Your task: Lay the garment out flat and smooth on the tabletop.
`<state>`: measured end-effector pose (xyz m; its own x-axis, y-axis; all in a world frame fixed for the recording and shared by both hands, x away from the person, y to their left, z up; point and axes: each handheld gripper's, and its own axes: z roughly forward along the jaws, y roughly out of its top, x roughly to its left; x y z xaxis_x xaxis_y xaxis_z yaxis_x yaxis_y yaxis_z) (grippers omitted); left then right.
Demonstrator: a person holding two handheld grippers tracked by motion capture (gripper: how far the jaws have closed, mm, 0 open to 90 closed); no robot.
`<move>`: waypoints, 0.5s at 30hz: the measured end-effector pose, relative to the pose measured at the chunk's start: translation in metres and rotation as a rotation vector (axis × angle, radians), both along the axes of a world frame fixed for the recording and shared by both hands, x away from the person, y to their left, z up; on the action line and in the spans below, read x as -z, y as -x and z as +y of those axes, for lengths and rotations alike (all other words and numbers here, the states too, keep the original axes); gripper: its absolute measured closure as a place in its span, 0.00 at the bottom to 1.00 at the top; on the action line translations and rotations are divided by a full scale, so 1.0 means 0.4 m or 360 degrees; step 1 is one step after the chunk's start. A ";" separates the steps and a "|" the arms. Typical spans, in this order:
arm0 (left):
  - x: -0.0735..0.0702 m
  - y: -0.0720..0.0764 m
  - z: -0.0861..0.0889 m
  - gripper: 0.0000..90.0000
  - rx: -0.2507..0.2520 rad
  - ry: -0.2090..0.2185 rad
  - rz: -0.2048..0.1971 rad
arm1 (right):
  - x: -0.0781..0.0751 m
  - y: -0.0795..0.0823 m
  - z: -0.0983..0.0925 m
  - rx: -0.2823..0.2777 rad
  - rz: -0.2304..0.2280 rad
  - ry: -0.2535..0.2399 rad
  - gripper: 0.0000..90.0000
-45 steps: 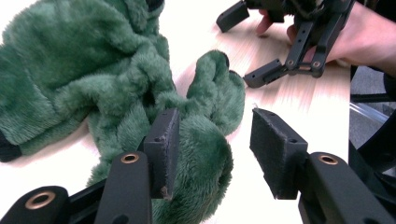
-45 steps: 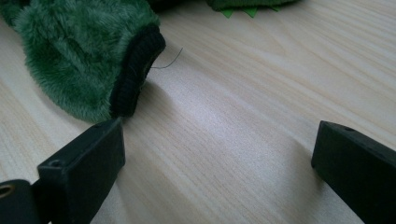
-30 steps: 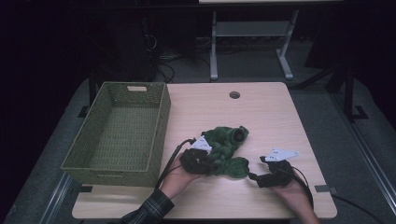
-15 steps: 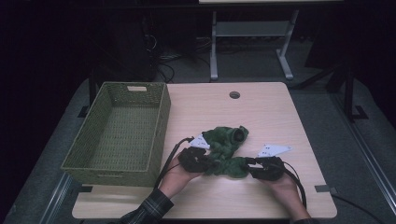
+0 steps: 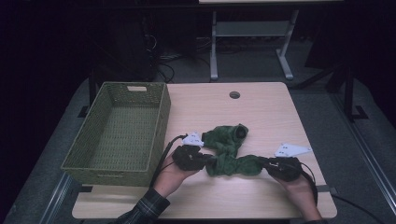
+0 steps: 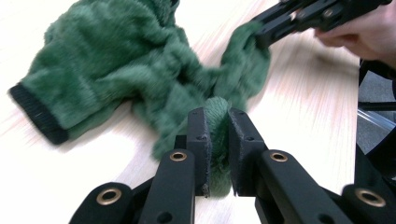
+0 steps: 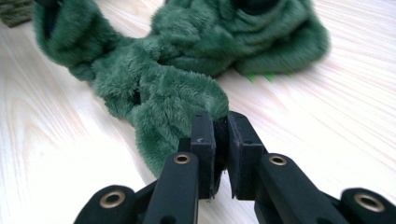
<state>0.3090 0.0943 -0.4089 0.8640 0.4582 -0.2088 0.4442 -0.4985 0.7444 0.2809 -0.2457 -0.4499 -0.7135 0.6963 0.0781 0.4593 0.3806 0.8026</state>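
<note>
Near front edge of table (image 5: 261, 107), right of basket (image 5: 116, 135): green fleece garment (image 5: 229, 149) lies bunched. Right gripper (image 5: 270, 164) slid in from right, jaws just closing, now clamped on garment's right end. Left gripper (image 5: 204, 160) pinches left end. Both ends held — looks ready for lift or spread.

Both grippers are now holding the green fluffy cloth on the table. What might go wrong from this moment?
1. The right gripper, whose jaws have just been closing, pinches only a thin edge of the green cloth; a pull may slip it free.
2. The cloth looks twisted between the right gripper and the left gripper, so it may lift bunched rather than flat.
3. The woven basket stands close to the left hand; a swing might knock it.
</note>
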 end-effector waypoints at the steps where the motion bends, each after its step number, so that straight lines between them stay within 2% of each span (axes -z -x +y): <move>1: 0.004 0.001 0.005 0.89 -0.0005 -0.0009 0.0004 | -0.001 0.004 -0.012 0.0016 -0.0008 0.0011 0.91; 6: 0.039 0.004 0.017 0.89 -0.0022 -0.0055 0.0052 | -0.003 0.021 -0.075 0.0123 0.0027 0.0034 0.91; 8: 0.061 0.006 0.011 0.89 -0.0026 -0.0119 0.0067 | 0.000 0.024 -0.098 0.0163 0.0055 0.0039 0.91; 10: 0.075 0.003 0.007 0.89 -0.0023 -0.0196 0.0055 | 0.005 0.024 -0.109 0.0190 0.0082 0.0048 0.91; 12: 0.079 0.002 0.006 0.84 -0.0046 -0.0194 0.0056 | 0.010 0.022 -0.115 0.0210 0.0093 0.0055 0.88; 15: 0.052 0.003 0.015 0.77 -0.0074 -0.0135 0.0016 | 0.010 0.021 -0.115 0.0233 0.0073 0.0064 0.76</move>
<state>0.3080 0.1002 -0.4298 0.8394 0.5142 -0.1762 0.4757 -0.5380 0.6959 0.2724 -0.2915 -0.4537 -0.6005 0.7958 0.0783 0.5479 0.3381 0.7652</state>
